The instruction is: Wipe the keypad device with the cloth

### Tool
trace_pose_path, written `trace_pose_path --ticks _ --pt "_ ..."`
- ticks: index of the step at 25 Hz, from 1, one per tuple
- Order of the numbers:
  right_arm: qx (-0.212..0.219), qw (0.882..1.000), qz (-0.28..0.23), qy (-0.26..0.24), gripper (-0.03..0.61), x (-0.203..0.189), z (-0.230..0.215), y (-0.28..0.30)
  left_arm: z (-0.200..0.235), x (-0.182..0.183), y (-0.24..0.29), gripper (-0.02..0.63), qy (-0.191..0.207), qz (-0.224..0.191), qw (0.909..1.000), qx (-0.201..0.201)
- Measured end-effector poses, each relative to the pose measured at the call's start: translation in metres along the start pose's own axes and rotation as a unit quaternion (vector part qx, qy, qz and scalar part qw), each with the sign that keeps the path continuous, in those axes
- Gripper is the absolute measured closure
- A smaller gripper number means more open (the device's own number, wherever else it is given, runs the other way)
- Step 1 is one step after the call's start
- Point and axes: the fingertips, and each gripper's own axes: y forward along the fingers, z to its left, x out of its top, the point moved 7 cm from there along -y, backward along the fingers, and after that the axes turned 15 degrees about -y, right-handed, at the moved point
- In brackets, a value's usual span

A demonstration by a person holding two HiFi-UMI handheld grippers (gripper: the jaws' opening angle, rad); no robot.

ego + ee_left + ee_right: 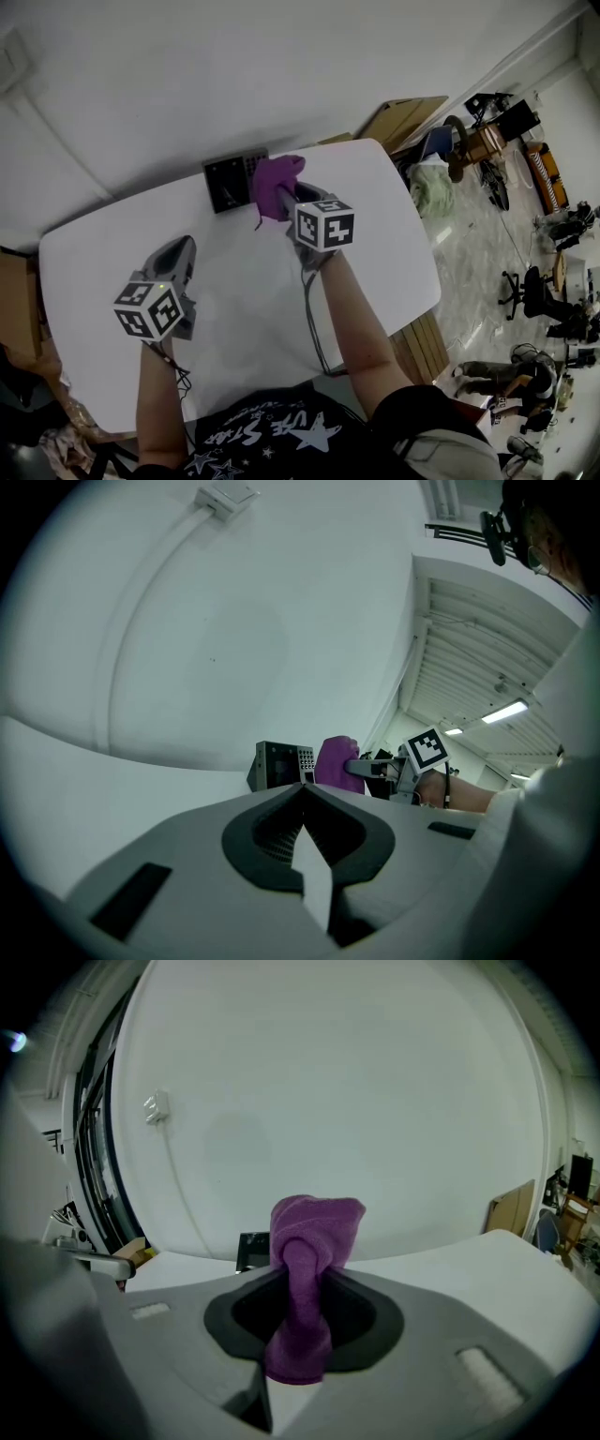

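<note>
The black keypad device (230, 180) stands at the far edge of the white table (103, 281), close to the wall. A purple cloth (275, 183) touches the device's right side, bunched and pinched in my right gripper (284, 199), which is shut on it. In the right gripper view the cloth (311, 1241) sticks up between the jaws and hides most of the device (252, 1248). My left gripper (181, 247) hovers over the table to the left and nearer, its jaws shut on nothing. From the left gripper (304, 789) view I see the device (280, 764), the cloth (336, 762) and the right gripper (373, 768) ahead.
A white wall (187, 75) rises right behind the table. Cardboard boxes (405, 116) lean past the far right corner. A cable (313, 323) runs along the table under the right arm. Chairs and clutter (534, 291) stand on the floor to the right.
</note>
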Motion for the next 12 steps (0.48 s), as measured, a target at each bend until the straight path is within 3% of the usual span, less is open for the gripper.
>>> trace_pose_path --ticks 12 --pt "0.019 0.999 -0.031 0.000 0.482 -0.008 0.031 -0.074 -0.051 -0.026 -0.031 0.607 0.014 -0.012 0.9997 -0.013"
